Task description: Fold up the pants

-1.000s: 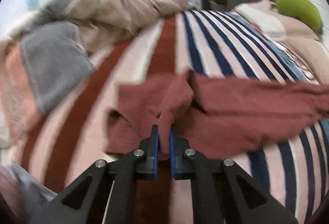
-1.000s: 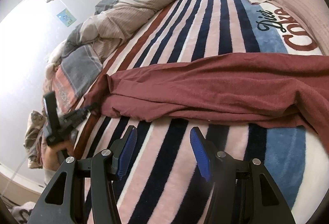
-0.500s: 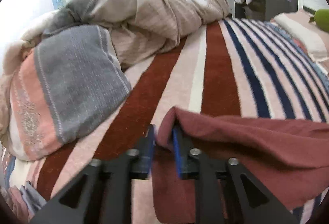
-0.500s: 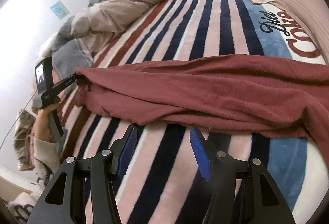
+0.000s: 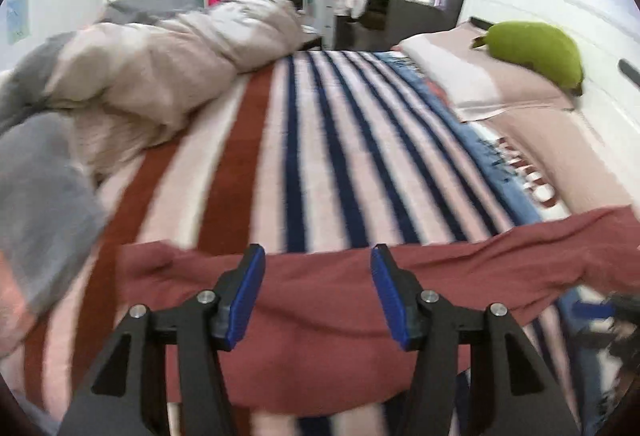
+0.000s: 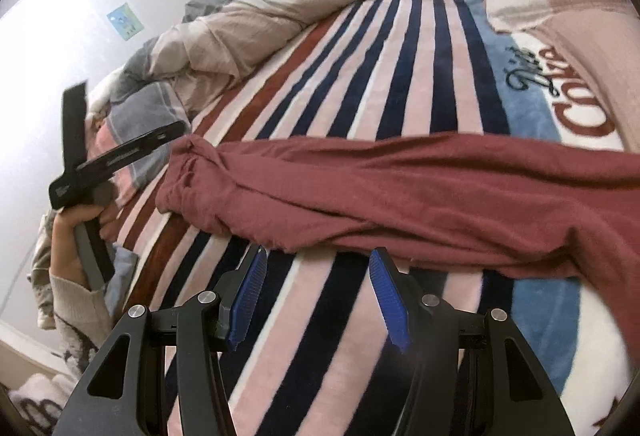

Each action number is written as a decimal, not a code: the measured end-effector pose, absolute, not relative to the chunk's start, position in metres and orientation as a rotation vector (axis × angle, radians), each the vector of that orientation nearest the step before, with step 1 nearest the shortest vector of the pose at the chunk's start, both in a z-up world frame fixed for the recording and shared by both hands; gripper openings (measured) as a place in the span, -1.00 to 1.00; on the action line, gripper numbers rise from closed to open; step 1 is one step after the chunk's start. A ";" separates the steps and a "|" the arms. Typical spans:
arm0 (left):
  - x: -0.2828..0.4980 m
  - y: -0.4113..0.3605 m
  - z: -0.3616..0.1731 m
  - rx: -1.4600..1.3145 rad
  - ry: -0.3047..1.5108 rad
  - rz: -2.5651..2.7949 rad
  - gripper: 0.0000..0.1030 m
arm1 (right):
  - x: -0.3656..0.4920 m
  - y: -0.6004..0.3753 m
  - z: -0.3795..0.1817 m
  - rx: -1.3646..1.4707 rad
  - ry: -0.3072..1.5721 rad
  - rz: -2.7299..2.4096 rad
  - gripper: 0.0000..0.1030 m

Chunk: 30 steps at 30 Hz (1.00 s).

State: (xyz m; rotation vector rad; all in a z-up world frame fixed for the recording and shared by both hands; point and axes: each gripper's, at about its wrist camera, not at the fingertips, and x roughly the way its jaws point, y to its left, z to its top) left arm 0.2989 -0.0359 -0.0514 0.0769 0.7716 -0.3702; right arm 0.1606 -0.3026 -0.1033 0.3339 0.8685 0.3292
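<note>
R gripper nearest, jaws apart, empty, just short of the pants' near edge. Pants lie stretched L-R across the blanket. L gripper jaws have just been opening, nothing between, over the L end. Step: straightening done, I'd say. Next: regrip both ends, fold.

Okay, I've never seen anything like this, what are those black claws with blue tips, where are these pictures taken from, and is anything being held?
There is no robot here: a person holds a hand-operated two-finger gripper in each hand, and a wide-angle camera on each looks out along its fingers. One picture is from the left gripper, the other from the right gripper. In the right one you also see the person's hand gripping the left tool. Maroon pants lie stretched across a striped blanket on a bed. The left jaws have just been opening and no longer pinch the cloth. The right jaws are open and empty too.
</note>
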 end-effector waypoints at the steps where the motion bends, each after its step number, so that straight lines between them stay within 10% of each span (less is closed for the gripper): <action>1: 0.299 -0.039 -0.055 0.065 0.771 -0.377 -0.01 | 0.162 -0.301 -0.104 0.327 0.862 0.326 -0.03; 21: 0.315 -0.003 -0.112 0.091 0.860 -0.259 -0.01 | 0.259 -0.237 -0.163 -0.042 0.990 0.364 -0.04; 30: 0.319 0.006 -0.115 0.062 0.865 -0.264 -0.01 | 0.269 -0.232 -0.158 -0.197 0.978 0.233 -0.89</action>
